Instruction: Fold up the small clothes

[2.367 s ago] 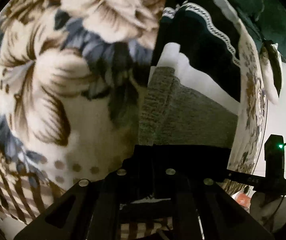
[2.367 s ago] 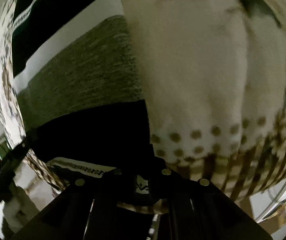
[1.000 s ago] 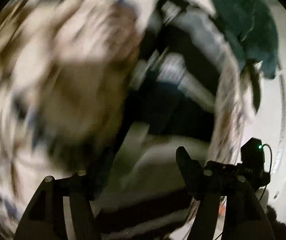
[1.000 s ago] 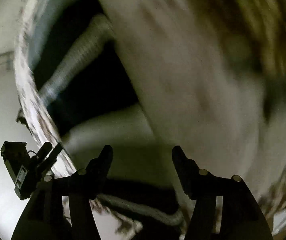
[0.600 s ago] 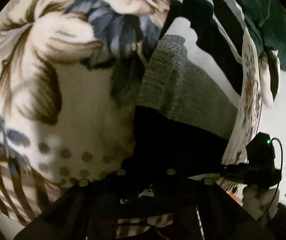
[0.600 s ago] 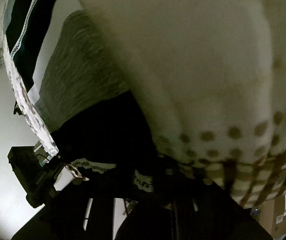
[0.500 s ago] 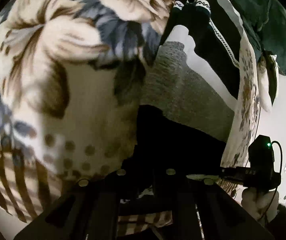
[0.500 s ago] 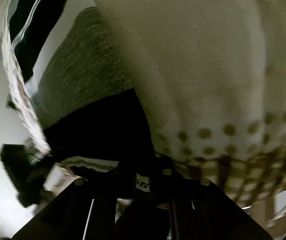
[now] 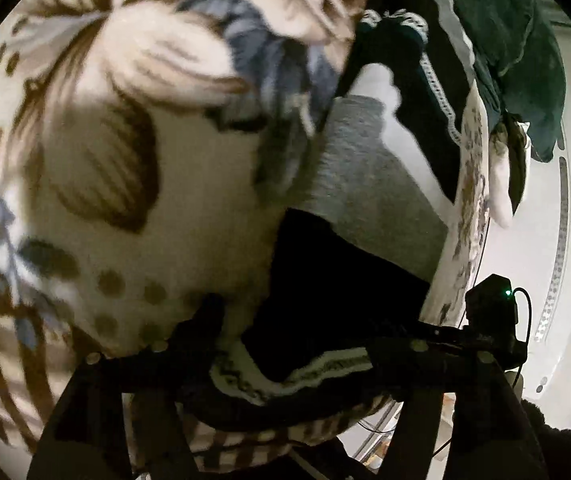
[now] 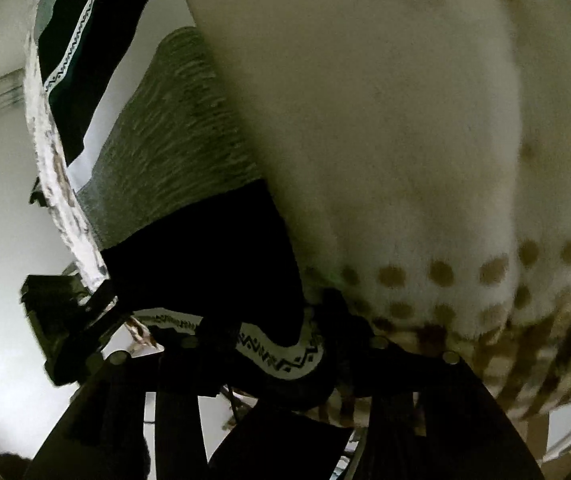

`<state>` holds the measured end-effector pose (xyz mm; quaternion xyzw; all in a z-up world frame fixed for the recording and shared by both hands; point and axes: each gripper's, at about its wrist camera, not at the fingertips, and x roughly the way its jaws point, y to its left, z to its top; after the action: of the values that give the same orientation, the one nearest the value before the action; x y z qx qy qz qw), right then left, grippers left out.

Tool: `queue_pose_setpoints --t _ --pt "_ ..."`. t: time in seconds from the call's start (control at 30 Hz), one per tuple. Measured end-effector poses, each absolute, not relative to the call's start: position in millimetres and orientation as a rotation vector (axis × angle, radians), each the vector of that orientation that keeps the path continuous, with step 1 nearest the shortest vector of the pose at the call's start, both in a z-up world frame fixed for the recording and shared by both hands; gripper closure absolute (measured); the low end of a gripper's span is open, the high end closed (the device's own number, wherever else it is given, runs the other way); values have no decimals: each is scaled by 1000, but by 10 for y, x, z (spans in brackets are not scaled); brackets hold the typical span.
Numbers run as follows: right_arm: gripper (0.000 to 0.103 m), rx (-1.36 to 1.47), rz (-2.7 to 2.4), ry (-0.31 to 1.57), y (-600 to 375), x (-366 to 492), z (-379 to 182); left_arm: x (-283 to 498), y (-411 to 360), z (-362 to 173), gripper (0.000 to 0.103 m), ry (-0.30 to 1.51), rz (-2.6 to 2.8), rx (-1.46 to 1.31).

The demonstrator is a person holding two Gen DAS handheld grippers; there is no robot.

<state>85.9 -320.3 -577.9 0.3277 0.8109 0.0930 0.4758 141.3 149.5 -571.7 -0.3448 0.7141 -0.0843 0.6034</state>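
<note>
A striped knit garment [image 9: 369, 216] with black, grey and white bands and a patterned hem lies flat on a floral blanket [image 9: 125, 168]. My left gripper [image 9: 291, 344] is open, its fingers spread around the near hem at the garment's left corner. My right gripper [image 10: 275, 340] is open around the patterned hem [image 10: 273, 354] at the other corner. The garment's grey band also shows in the right wrist view [image 10: 173, 128]. Each gripper shows at the edge of the other's view.
A dark green cloth [image 9: 517, 48] lies at the far end of the blanket, with a pale item [image 9: 499, 184] hanging beside it. The blanket edge [image 10: 57, 184] drops off to a pale floor. The blanket's dotted border [image 10: 445, 276] is on the right.
Both grippers were shut on the near hem half a second ago; now the jaws have spread apart and the hem lies between them.
</note>
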Motion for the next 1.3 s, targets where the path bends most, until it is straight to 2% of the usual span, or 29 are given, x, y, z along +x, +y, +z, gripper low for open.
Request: queue_pose_setpoints --t 0.07,0.17,0.2,0.33,0.37,0.4,0.43,0.47,0.5,0.57,0.77,0.93,1.07,1.3 --pt "52 824 276 1974 -3180 867 -5851 1399 1478 -5821 34 1658 -207 -790" --pt "50 857 349 1970 -3351 754 -5894 1424 1384 -5871 9 1637 -252 -766" --pt "47 870 373 1968 -3318 650 -5914 1448 1323 -5877 4 1634 -265 -757" --pt "46 929 410 1964 -3106 642 -6041 1474 1209 -5842 4 1627 -265 -713" --pt "46 940 414 1964 -3096 644 -6042 1467 1221 -5818 8 1616 -268 -736" --pt "46 940 415 1963 -3088 645 -6034 1454 1241 -5786 36 1607 -267 -754" --pt "55 939 412 1956 -3076 646 -6012 1442 1254 -5768 61 1612 -256 -752" --pt "66 936 412 1953 -3057 640 -5983 1426 1267 -5770 93 1636 -245 -750" --pt "87 949 412 1956 -3020 621 -5965 1409 1289 -5766 93 1644 -257 -802" --pt "91 987 389 1939 -2977 599 -5894 1400 1324 -5706 93 1646 -242 -850" --pt "93 1010 388 1862 -2963 747 -5502 1543 1295 -5404 93 1623 -266 -912" --pt "93 1003 431 1727 -3130 1224 -4971 1963 1284 -5094 93 1535 -306 -957" --pt "93 984 466 1606 -3124 1891 -4690 2623 1238 -4924 93 1418 -342 -985" --pt "93 945 449 1421 -3383 3292 -4526 3921 1162 -4999 93 1279 -388 -965"
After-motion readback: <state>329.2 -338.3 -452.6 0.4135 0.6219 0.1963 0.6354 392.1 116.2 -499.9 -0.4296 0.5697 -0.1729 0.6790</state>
